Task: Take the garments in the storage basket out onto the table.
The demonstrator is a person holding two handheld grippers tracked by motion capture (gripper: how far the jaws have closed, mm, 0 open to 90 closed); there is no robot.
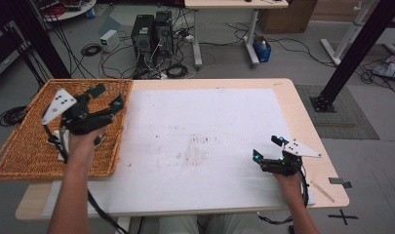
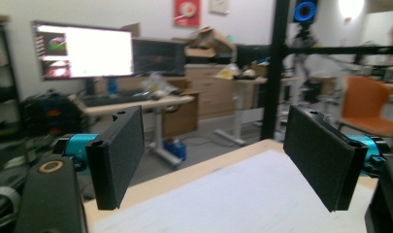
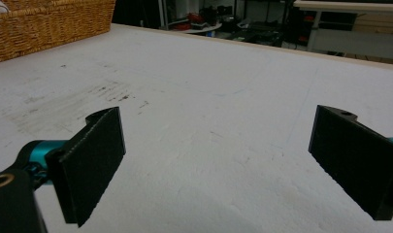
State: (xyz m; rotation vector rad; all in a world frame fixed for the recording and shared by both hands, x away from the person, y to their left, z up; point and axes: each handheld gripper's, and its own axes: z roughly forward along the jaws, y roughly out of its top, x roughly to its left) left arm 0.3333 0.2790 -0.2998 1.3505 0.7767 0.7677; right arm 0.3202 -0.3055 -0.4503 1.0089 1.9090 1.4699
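Two sets of tongs are up over the bench, both spread wide and both empty.

From the high view, the left tongs (image 1: 106, 96) hang above the wicker basket (image 1: 19, 146) at the bench's left end, jaws aimed toward the far right. Something pale lies in the basket (image 1: 56, 141) just beneath the left hand, mostly hidden by it, so I cannot name it; it sits behind the jaws, nearer the person, and the left hand (image 1: 83, 141) is by far the closer one to it. The right tongs (image 1: 268, 148) rest low near the bench's right front corner, well apart from the basket, with the bare white mat (image 1: 205, 122) between.

Along the left gripper view, the jaws stand far apart with nothing between them, pointing over the bench's edge at the room beyond: a lit monitor (image 2: 85, 50), desks, an orange chair (image 2: 371, 104).

Along the right gripper view, those jaws also gape over the scuffed white mat, and the basket shows at the far upper left. Nothing stands in the way.
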